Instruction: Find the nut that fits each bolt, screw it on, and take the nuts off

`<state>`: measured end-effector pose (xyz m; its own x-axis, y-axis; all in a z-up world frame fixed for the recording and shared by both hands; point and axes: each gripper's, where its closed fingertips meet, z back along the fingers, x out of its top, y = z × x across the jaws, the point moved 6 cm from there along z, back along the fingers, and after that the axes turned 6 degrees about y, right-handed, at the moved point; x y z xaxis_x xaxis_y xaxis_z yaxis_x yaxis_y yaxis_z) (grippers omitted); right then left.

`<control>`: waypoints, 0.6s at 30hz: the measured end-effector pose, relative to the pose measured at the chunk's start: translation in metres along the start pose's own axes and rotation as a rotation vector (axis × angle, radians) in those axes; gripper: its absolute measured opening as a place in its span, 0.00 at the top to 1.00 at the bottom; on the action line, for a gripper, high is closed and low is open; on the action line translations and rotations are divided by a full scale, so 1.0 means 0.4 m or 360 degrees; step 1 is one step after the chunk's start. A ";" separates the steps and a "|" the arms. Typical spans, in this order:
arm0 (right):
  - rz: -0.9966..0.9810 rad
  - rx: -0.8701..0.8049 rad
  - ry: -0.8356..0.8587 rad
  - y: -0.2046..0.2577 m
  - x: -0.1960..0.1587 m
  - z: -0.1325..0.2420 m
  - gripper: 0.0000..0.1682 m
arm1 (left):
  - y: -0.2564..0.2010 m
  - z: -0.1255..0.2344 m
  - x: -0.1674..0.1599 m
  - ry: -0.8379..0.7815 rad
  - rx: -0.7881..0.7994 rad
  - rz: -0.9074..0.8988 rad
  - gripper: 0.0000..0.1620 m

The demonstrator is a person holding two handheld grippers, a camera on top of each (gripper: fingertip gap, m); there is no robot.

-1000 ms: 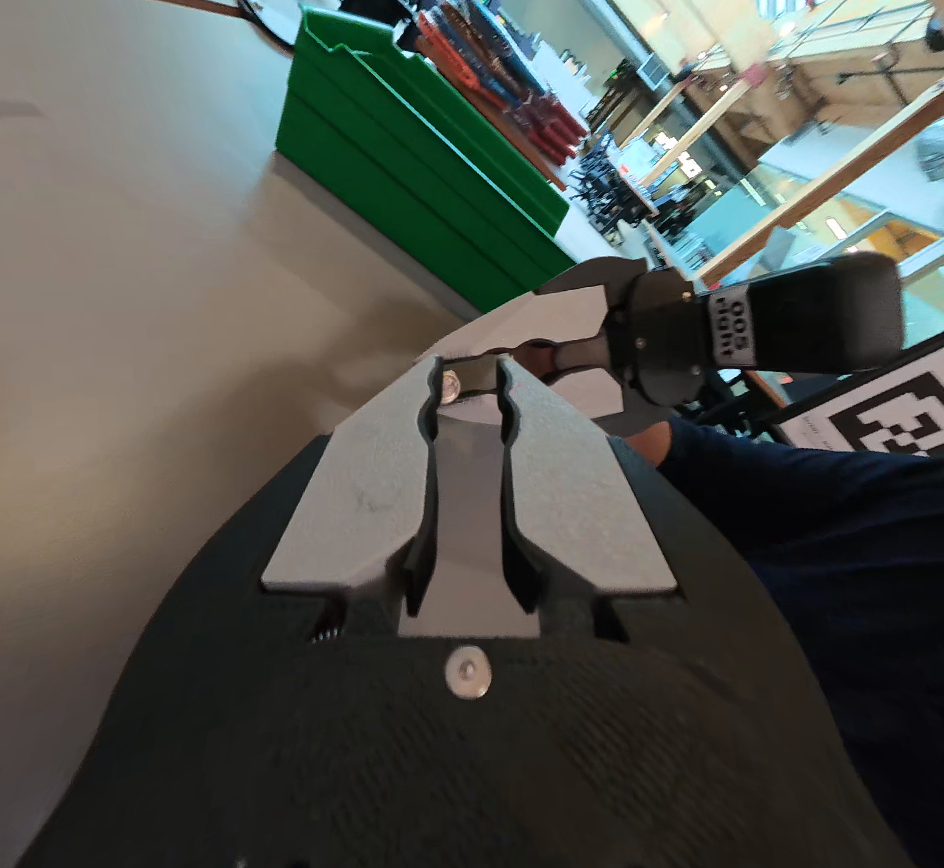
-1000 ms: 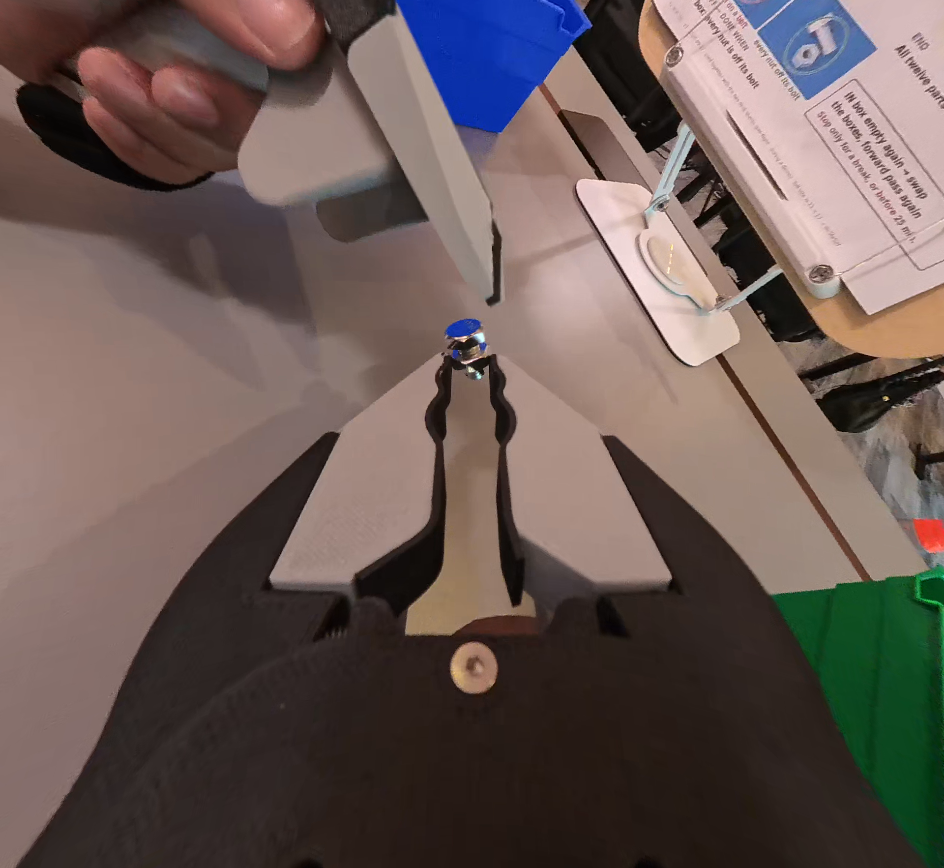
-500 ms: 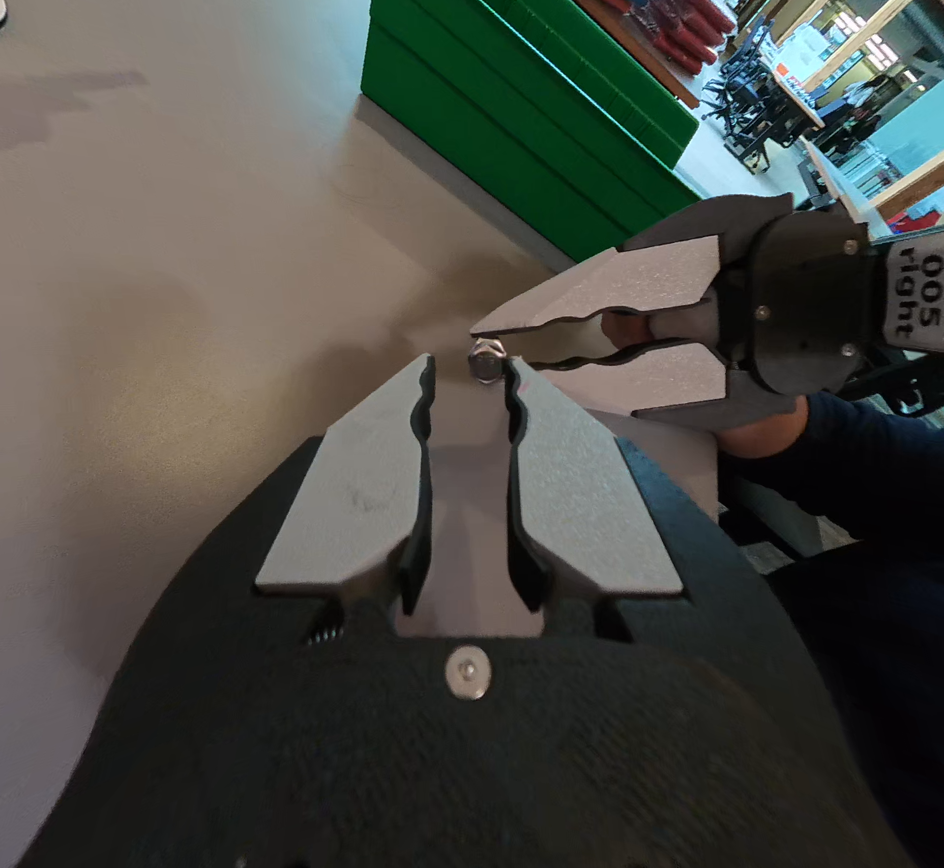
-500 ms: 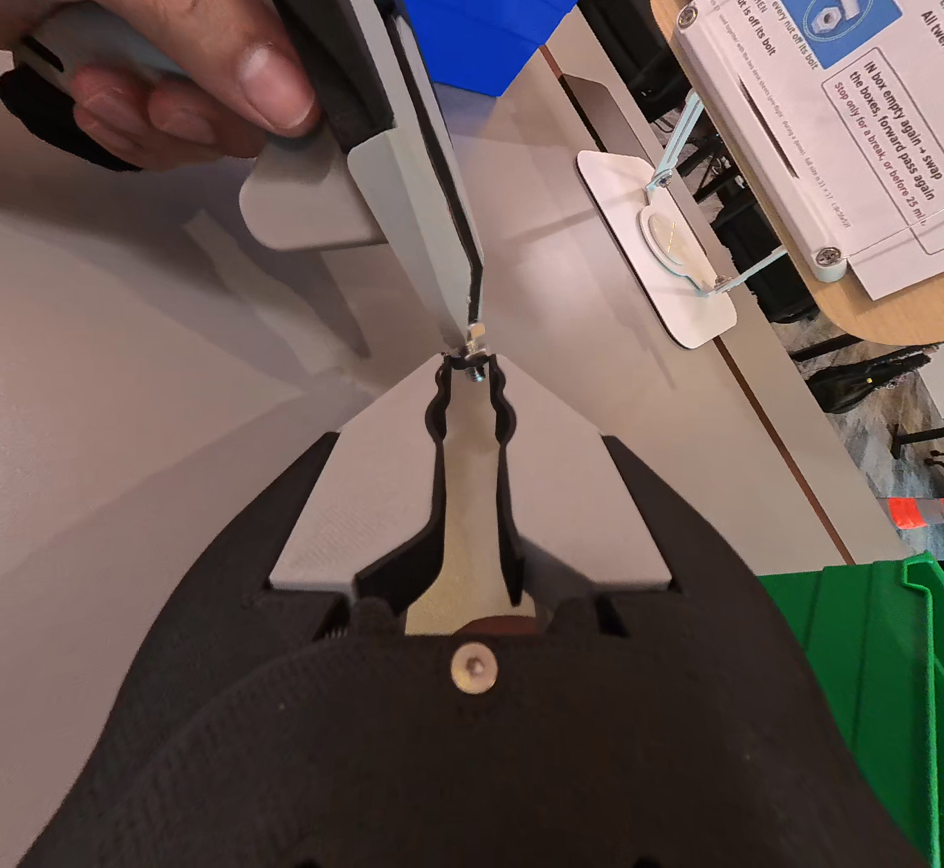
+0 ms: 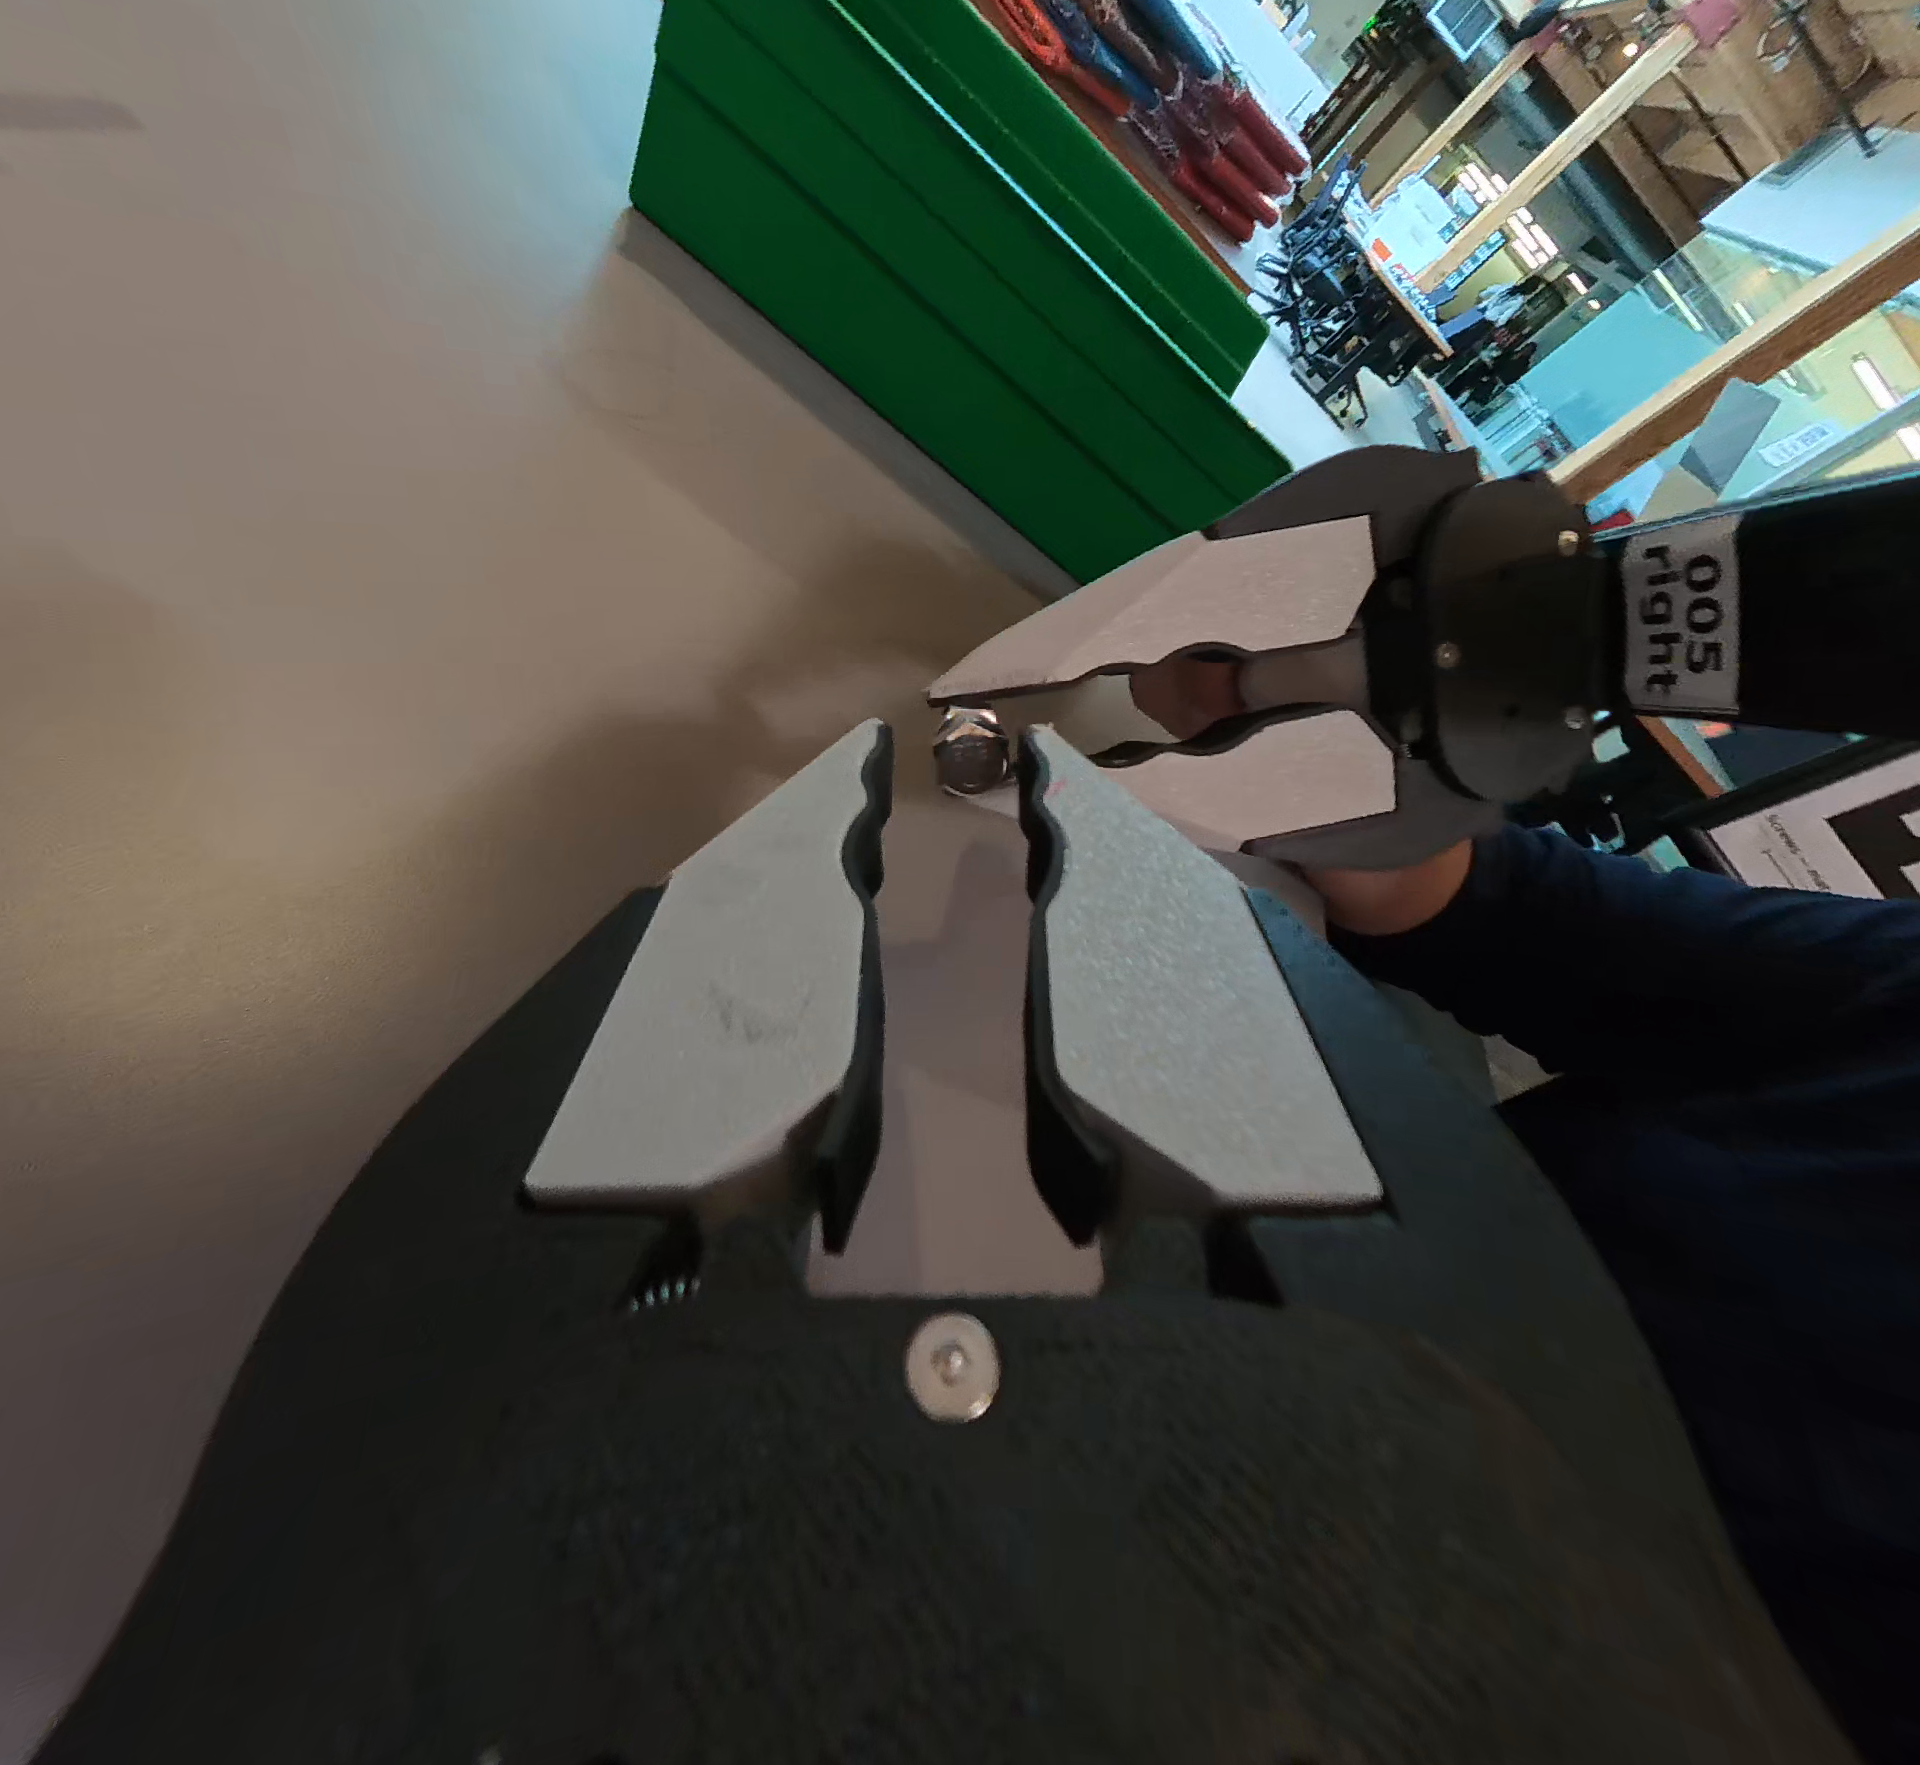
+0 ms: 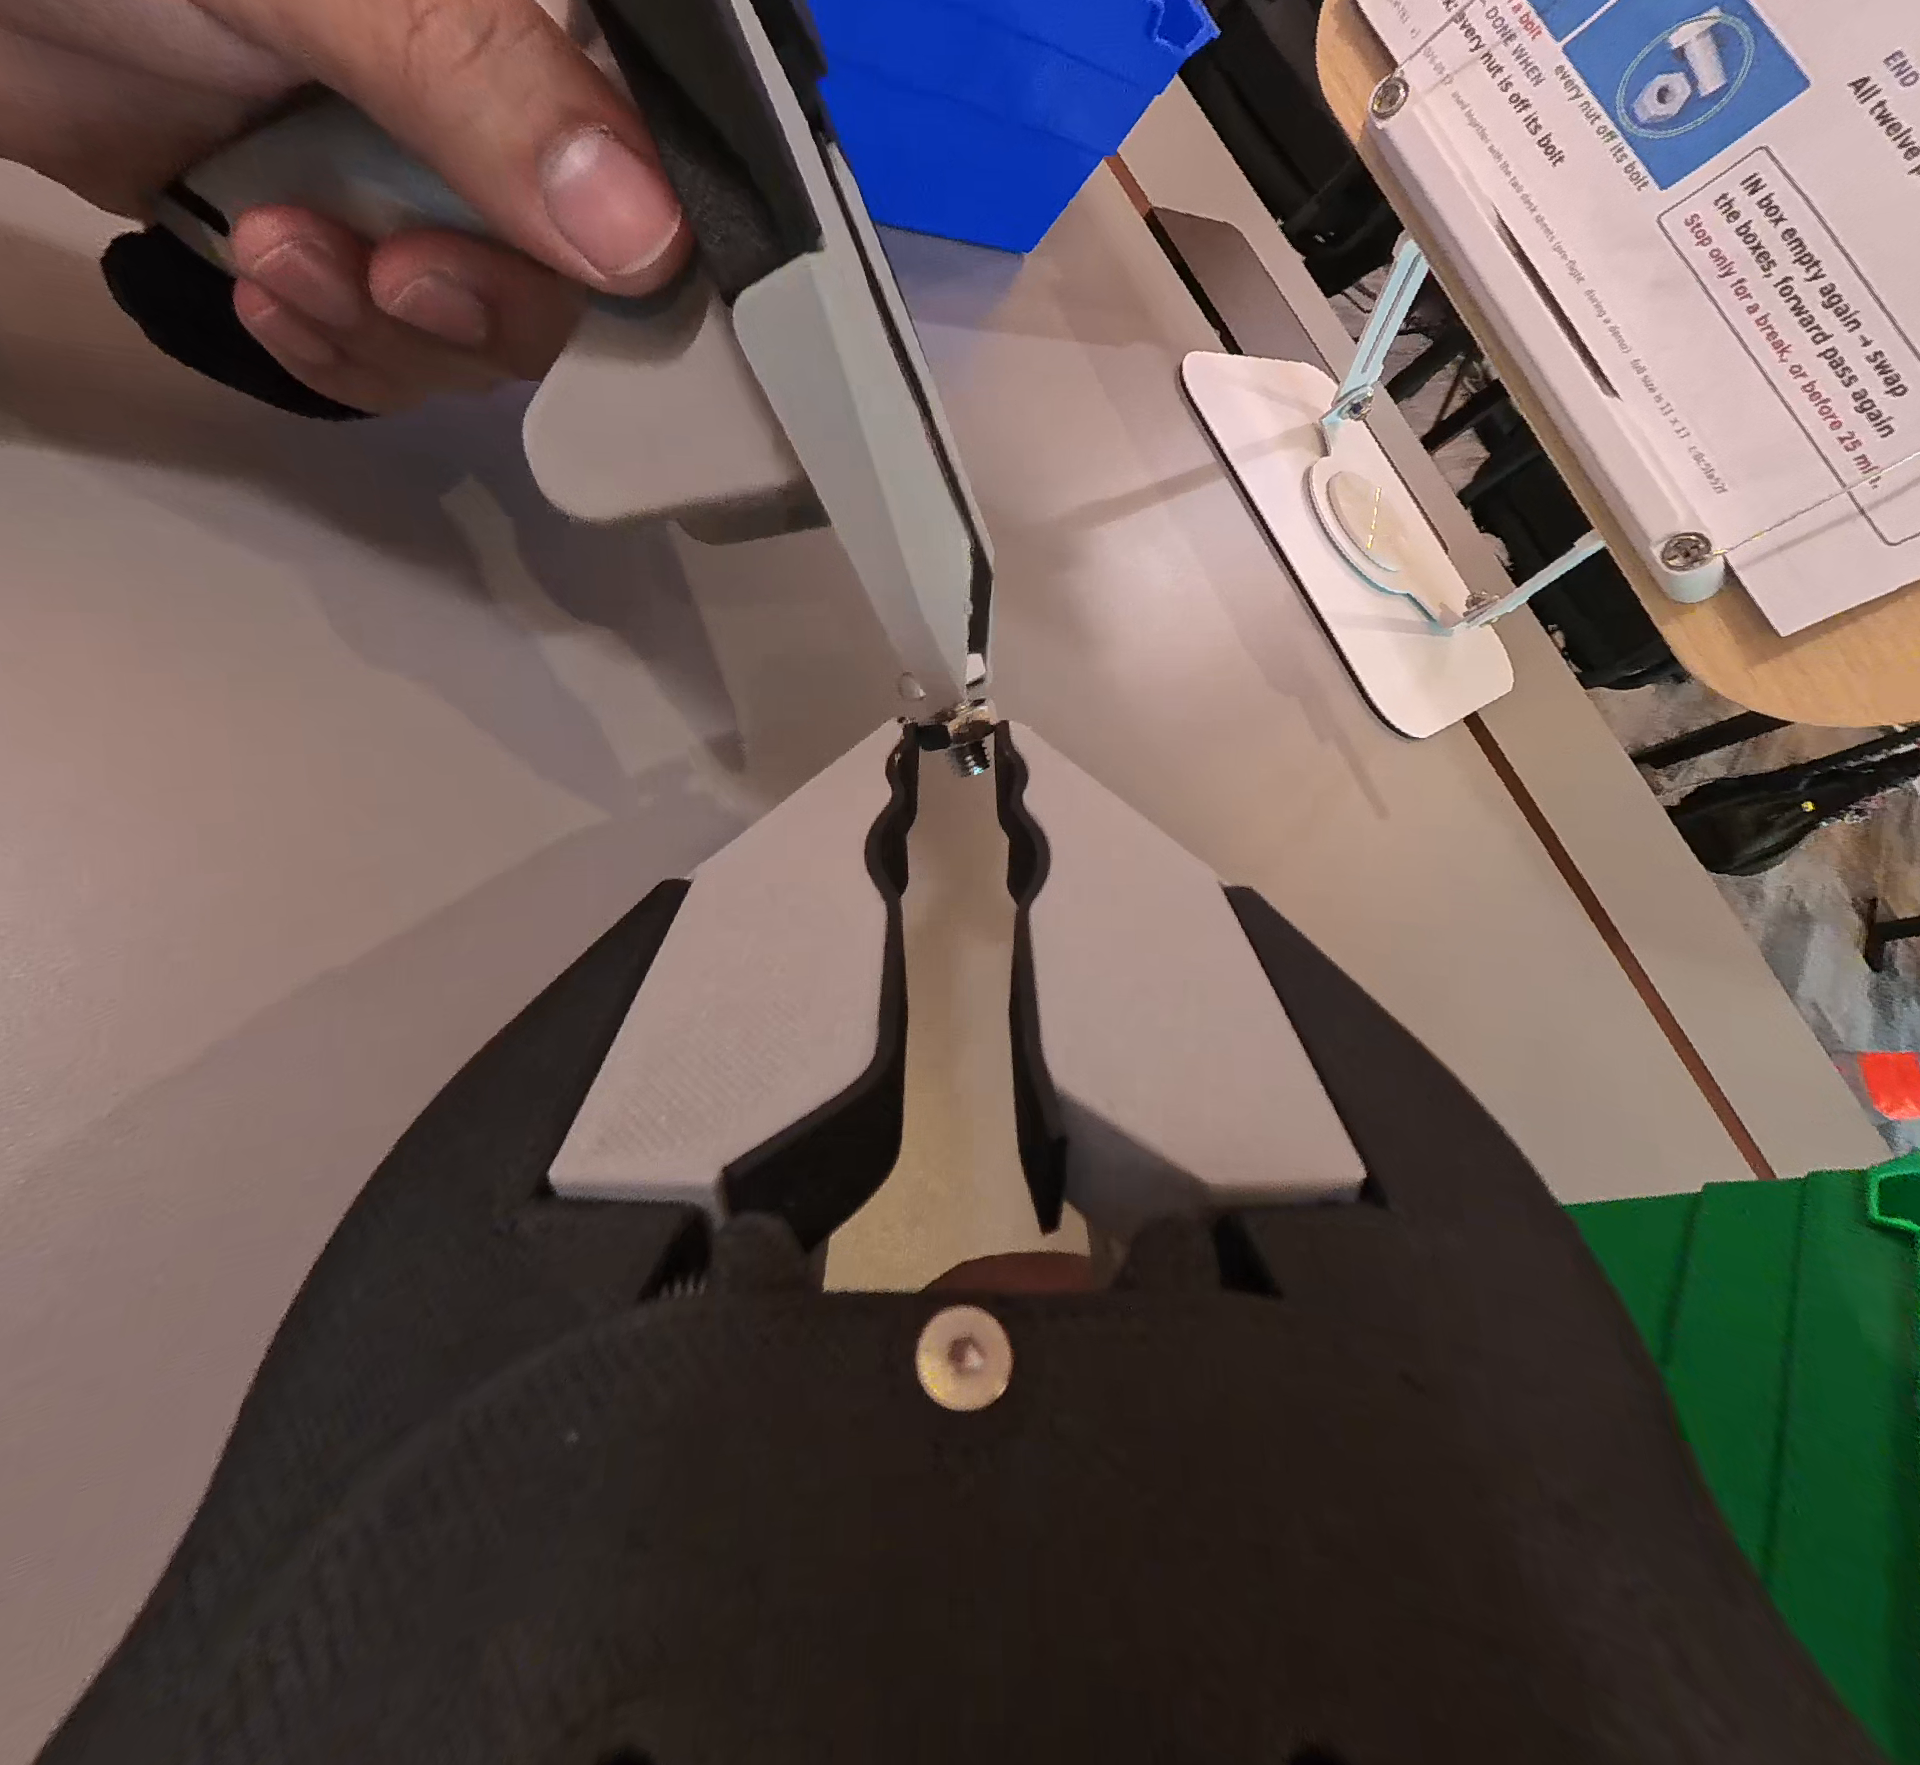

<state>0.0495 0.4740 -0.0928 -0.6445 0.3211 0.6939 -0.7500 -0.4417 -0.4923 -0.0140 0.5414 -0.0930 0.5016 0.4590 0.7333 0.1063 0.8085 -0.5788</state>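
1. Just above the pale surface point(image 5: 312, 572), between the green bin point(image 5: 935, 261) and the blue bin point(image 6: 987, 53), my two grippers meet tip to tip on one small piece of hardware.
2. The jaws of my right gripper point(image 6: 954, 739) are pinching the nut point(image 6: 948, 736) at their very tips. The threaded end of the bolt point(image 6: 971, 765) pokes out toward that camera.
3. The jaws of my left gripper point(image 5: 956, 749) sit a little apart around the hex bolt head. There's a sliver of gap on one side, so I honestly can't tell if they're biting yet.
4. My guess at the step is turning the nut against the bolt. To do it well, I'd get a firm squeeze on the flats of the head first, not the corners.
5. Then I'd keep both grippers in line with the thread and twist one side only, in short turns with a regrip each time.
6. The risk is that shiny steel on such a tiny contact patch can pop out and drop.
7. Materials: hard, smooth, bright zinc-looking steel with hex faces and fine thread. The fingers are matte grey textured plastic with wavy black rubbery pads, which should help the grip. The surface is smooth and slightly glossy.
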 end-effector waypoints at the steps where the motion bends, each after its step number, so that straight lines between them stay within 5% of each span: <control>1: -0.0006 0.0009 -0.0009 0.000 0.001 0.001 0.93 | -0.001 0.001 0.001 -0.0004 -0.0006 -0.0005 0.88; 18: -0.0076 0.0081 -0.0275 -0.011 0.036 0.044 0.93 | -0.039 0.028 0.016 -0.0118 -0.0295 0.0011 0.93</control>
<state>0.0461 0.4658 -0.0715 -0.5698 0.1961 0.7981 -0.7680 -0.4728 -0.4321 -0.0219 0.5359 -0.0753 0.4391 0.4958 0.7492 0.2625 0.7267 -0.6348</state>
